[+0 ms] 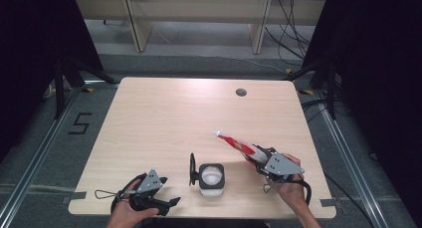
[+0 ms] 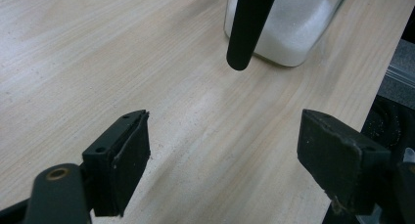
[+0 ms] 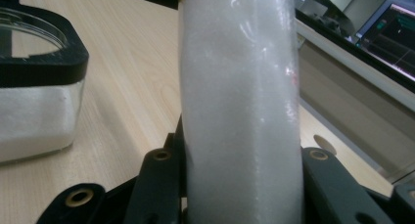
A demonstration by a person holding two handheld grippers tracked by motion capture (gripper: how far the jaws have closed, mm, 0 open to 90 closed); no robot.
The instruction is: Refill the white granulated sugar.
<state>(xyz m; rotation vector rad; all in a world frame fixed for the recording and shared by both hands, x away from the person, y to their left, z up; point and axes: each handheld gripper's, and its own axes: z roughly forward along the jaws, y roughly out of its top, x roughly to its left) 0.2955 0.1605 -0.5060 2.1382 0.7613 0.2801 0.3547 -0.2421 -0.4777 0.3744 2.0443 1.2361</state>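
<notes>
A square glass jar (image 1: 211,178) with a black rim holds white granules near the table's front edge, and its black lid (image 1: 192,169) stands open on its left side. My right gripper (image 1: 258,157) is shut on a long clear bag (image 1: 234,142) with red markings, which slants up and left above the table. In the right gripper view the bag (image 3: 240,97) is full of white grains between the jaws, with the jar (image 3: 34,87) at the left. My left gripper (image 1: 168,192) is open, left of the jar. In its own view the left gripper (image 2: 225,150) is empty, facing the jar (image 2: 288,23) and lid (image 2: 247,28).
The pale wooden table (image 1: 164,118) has a round cable hole (image 1: 241,92) near its far right. Wooden furniture legs and cables stand on the grey floor beyond the far edge. The front edge lies close behind both hands.
</notes>
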